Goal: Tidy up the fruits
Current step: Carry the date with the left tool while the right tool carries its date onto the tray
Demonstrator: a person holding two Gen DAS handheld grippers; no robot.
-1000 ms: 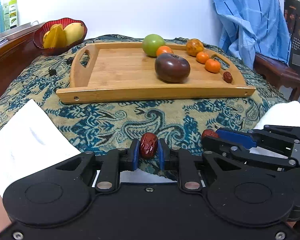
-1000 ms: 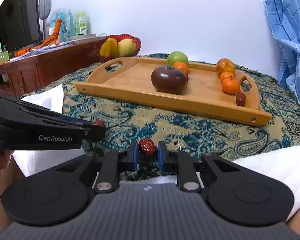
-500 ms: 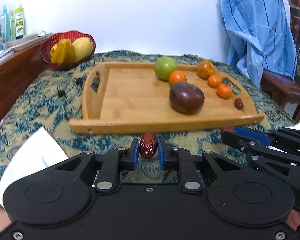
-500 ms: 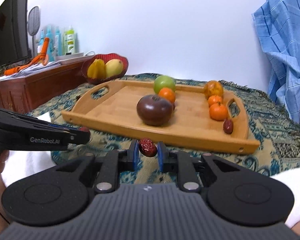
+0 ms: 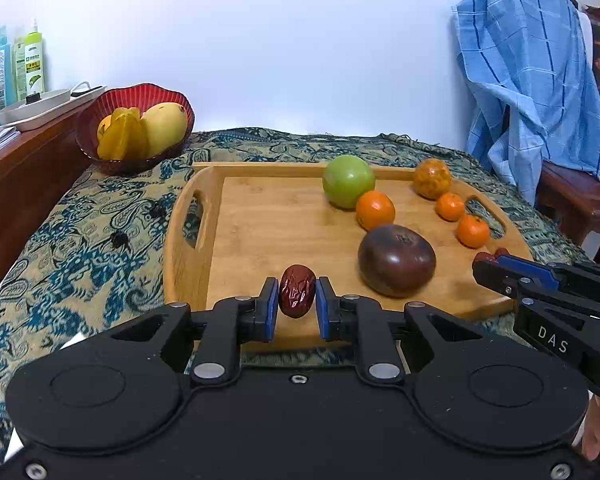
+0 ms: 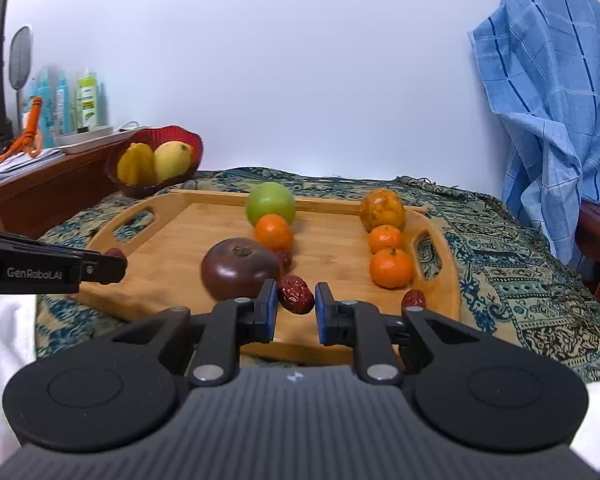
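Wrinkled dark-red date [image 5: 297, 291] clenched in left gripper [image 5: 297, 308], second wrinkled red date [image 6: 296, 300] gripped by right gripper [image 6: 296, 307], above rectangular bamboo tray [image 5: 260, 224].

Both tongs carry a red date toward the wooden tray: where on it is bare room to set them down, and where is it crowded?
The widest bare board on the tray runs from its left handle cutout to the column of green apple, orange and dark tomato. A narrower lane lies between that column and the right-hand row of mandarins. The right side is crowded.
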